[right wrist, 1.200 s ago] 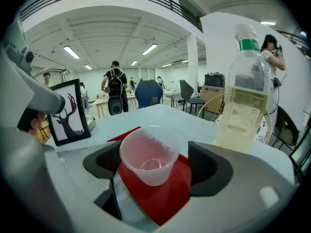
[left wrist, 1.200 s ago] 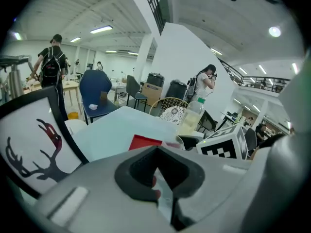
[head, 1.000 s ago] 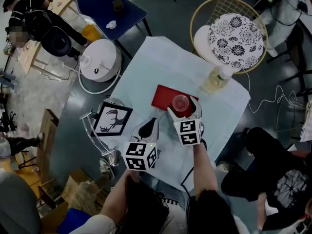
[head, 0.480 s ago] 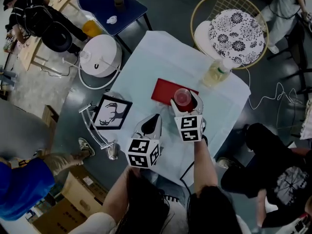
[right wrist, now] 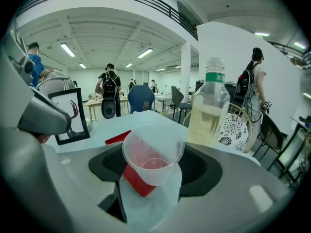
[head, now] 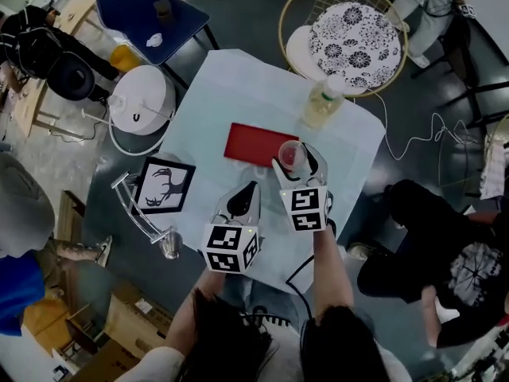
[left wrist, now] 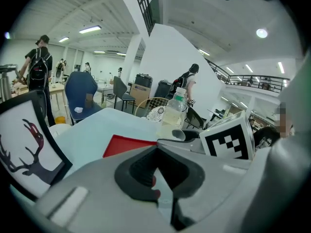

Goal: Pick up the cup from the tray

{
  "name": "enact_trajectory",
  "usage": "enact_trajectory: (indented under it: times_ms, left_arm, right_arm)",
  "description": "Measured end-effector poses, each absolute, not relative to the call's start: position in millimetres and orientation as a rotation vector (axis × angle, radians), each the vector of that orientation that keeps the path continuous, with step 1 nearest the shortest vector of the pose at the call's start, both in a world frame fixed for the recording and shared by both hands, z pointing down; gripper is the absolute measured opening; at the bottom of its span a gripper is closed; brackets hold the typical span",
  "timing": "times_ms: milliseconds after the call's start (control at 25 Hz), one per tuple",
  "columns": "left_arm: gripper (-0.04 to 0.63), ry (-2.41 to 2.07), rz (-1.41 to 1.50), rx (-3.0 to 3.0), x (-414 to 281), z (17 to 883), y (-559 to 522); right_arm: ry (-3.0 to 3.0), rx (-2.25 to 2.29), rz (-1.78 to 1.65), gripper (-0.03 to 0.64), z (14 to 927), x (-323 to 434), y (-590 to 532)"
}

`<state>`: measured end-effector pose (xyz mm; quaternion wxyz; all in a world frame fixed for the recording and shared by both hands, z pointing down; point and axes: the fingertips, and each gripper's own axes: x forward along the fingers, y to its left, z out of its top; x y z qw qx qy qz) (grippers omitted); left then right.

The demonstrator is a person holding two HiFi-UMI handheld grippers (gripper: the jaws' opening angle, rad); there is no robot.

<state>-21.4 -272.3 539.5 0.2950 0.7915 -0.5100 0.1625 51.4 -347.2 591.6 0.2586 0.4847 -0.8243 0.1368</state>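
Observation:
In the head view my right gripper [head: 293, 160] is shut on a clear plastic cup [head: 289, 153], held upright just off the right end of the red tray [head: 258, 145]. Its jaws closed onto the cup within the last second. The right gripper view shows the cup [right wrist: 151, 144] pressed between both pads of that gripper [right wrist: 155, 160], with the tray [right wrist: 118, 137] behind it. My left gripper [head: 250, 189] hovers over the table near the tray's front edge, jaws shut and empty. From the left gripper view [left wrist: 156, 148] the tray [left wrist: 127, 145] lies ahead.
A bottle of yellowish liquid [head: 320, 104] stands right of the tray. A framed deer picture [head: 163, 185] and a metal stand [head: 147, 223] sit at the table's left edge. A white round appliance [head: 141, 102], a wire chair [head: 350, 38] and a seated person [head: 445, 253] surround the table.
The right jaws closed on the cup and carried it up off the tray's right end. The left gripper shifted slightly. The head view has swung, so everything sits further left.

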Motion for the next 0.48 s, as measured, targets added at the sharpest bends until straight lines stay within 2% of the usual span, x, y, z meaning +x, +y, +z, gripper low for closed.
enact_trajectory:
  times_ms: [480]
  left_arm:
    - [0.002, -1.268, 0.412, 2.195, 18, 530, -271]
  right_arm:
    - [-2.1, 1.42, 0.394, 0.33, 604, 119, -325]
